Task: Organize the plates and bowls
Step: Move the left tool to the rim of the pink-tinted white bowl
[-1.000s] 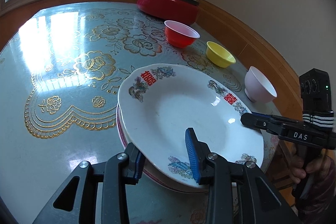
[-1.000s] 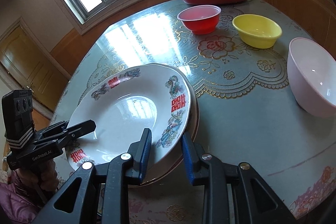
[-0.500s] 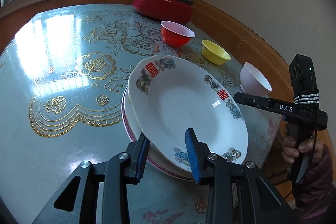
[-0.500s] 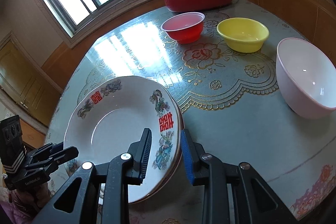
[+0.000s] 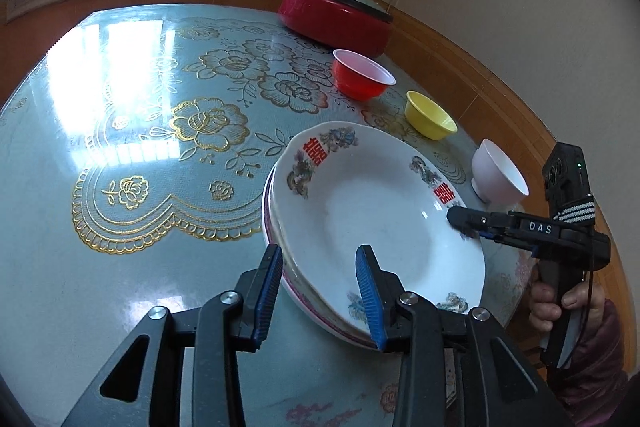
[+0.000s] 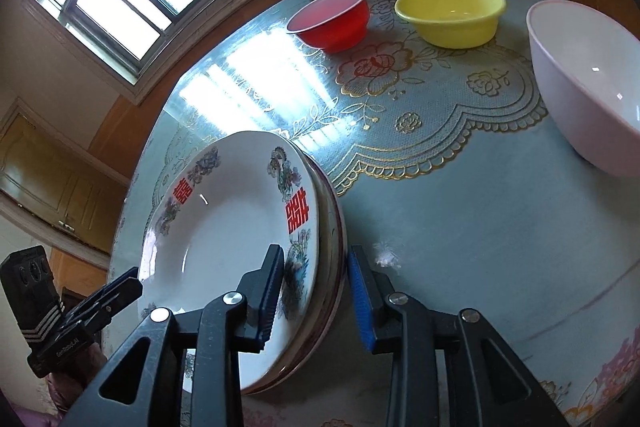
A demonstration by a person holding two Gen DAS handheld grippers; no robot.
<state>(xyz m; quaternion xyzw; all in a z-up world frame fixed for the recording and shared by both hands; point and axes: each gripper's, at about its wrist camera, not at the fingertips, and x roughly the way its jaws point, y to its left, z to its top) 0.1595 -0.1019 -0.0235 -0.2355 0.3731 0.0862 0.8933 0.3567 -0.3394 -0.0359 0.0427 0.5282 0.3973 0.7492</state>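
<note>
Top plate (image 5: 372, 211) with red characters sits on the plate stack (image 6: 332, 247) near the table (image 5: 120, 155) edge; left gripper (image 5: 320, 291) jaws opening, plate rim between pads, no squeeze visible; right gripper (image 6: 316, 291) jaws opening too, astride the opposite rim of the stack; red bowl (image 5: 360, 79), yellow bowl (image 5: 430, 115), white bowl (image 5: 498, 179) stand apart beyond; red pot (image 5: 336, 15) at the back
</note>
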